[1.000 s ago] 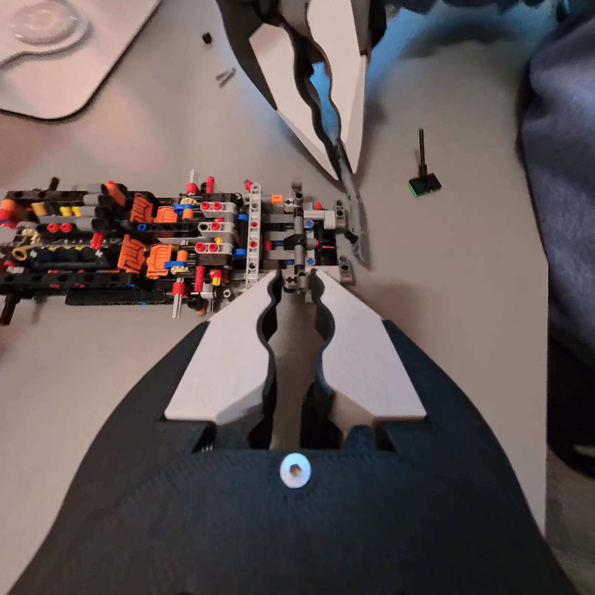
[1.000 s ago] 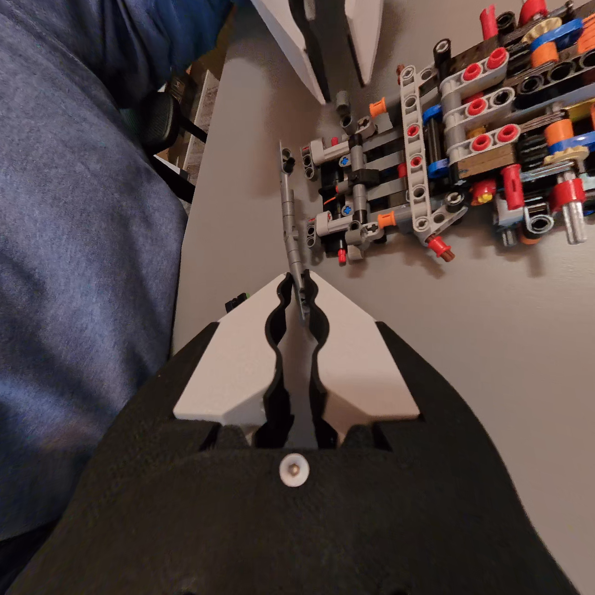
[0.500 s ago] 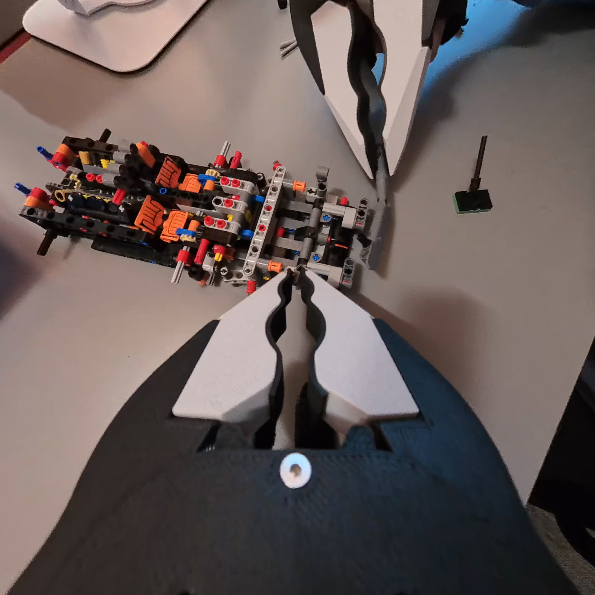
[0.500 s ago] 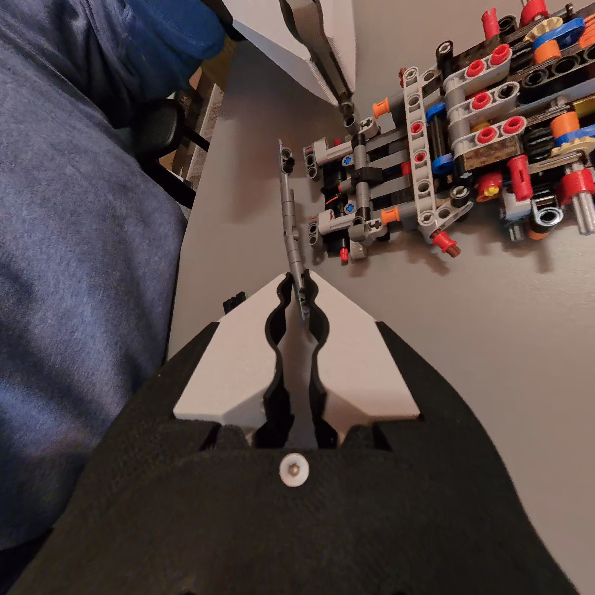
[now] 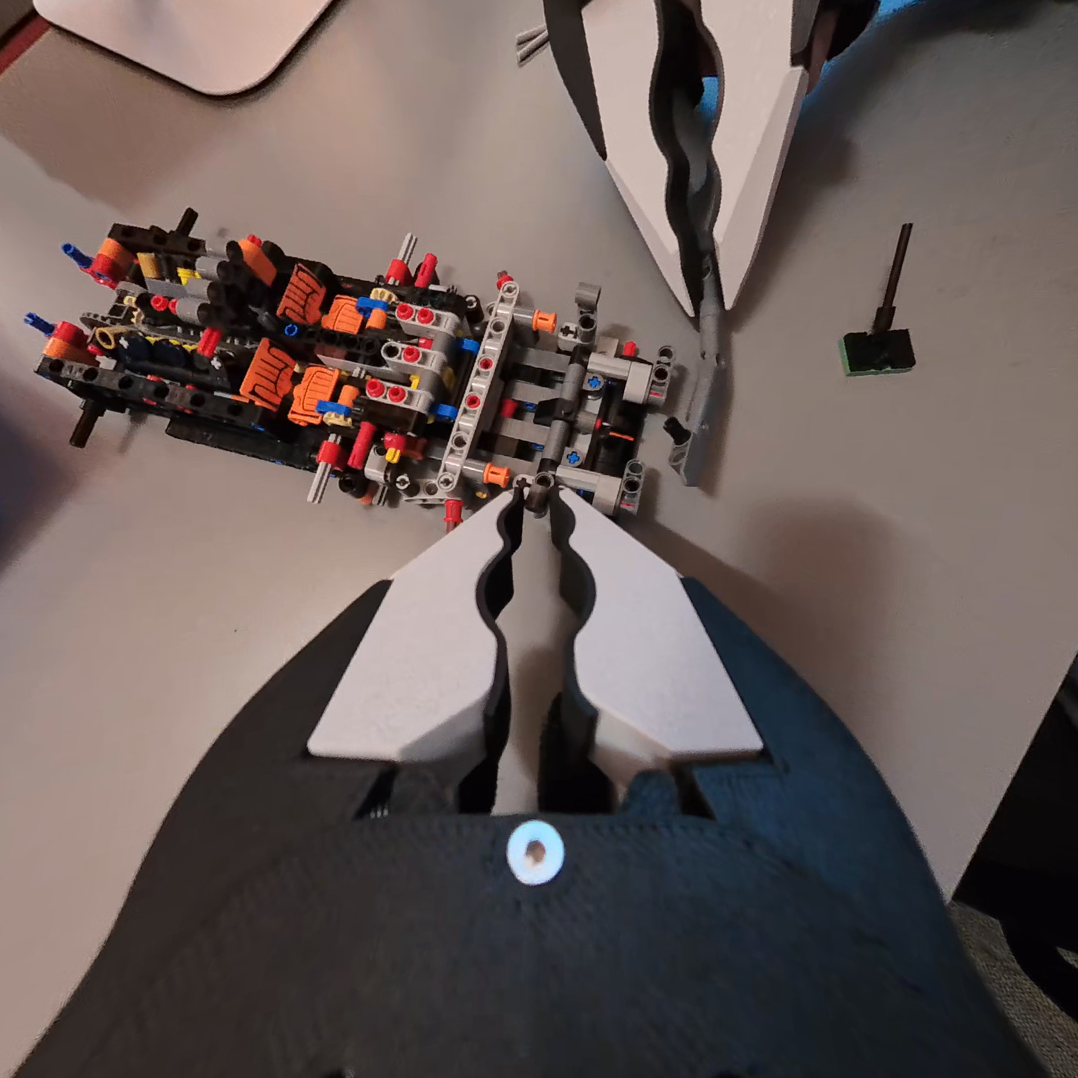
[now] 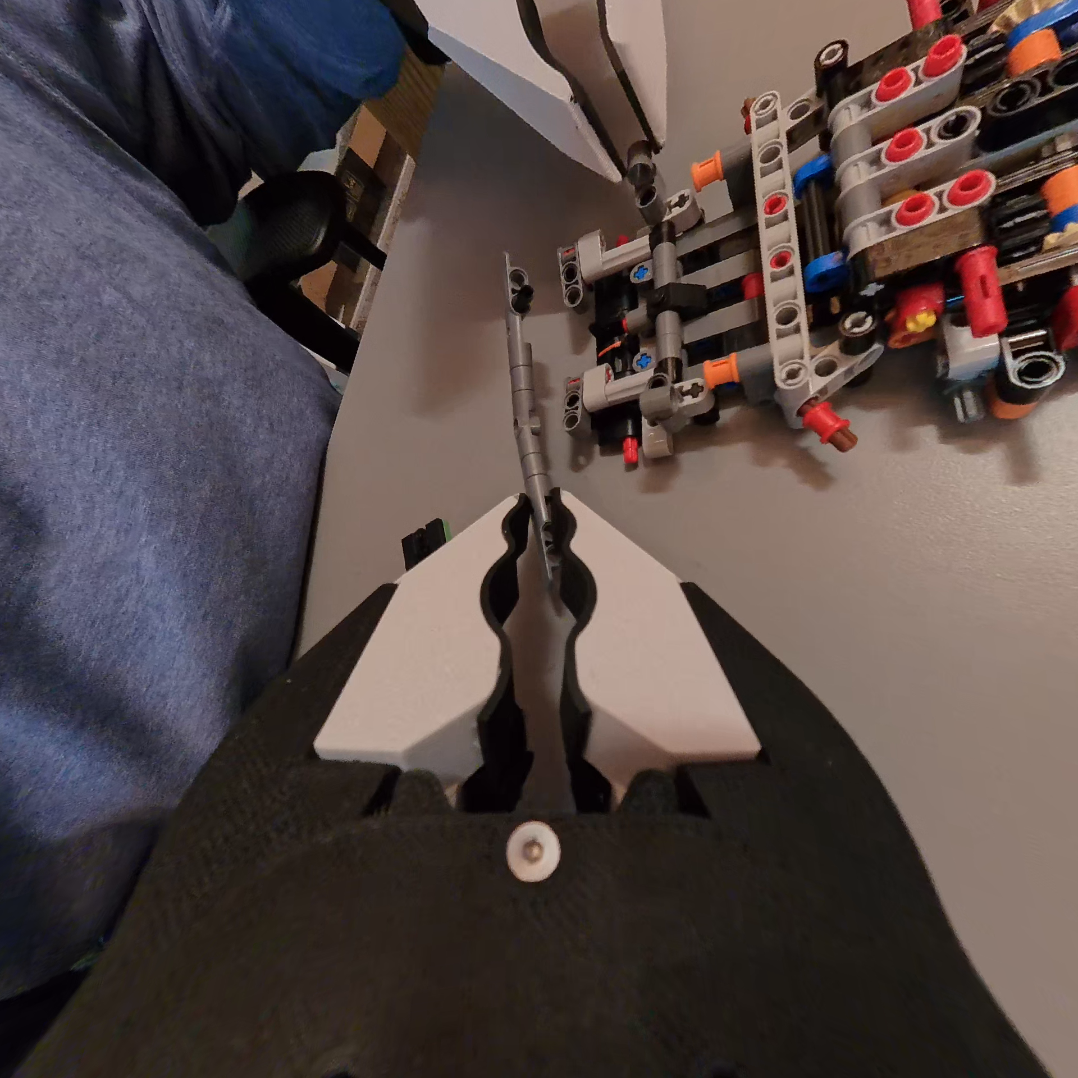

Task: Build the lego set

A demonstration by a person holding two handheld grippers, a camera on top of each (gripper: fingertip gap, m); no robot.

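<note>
On the grey counter (image 5: pixel 175 583): long multicoloured lego chassis (image 5: pixel 326 373), lying flat. At its near edge, left claw (image 5: pixel 535 501) pinched shut on a dark grey connector (image 5: pixel 542 483) of the build; just off its end, right claw (image 6: pixel 545 513) clamped on a thin grey beam assembly (image 6: pixel 528 396) standing on edge. Farther right, apart, small black-and-green piece (image 5: pixel 878 350) with upright axle.
</note>
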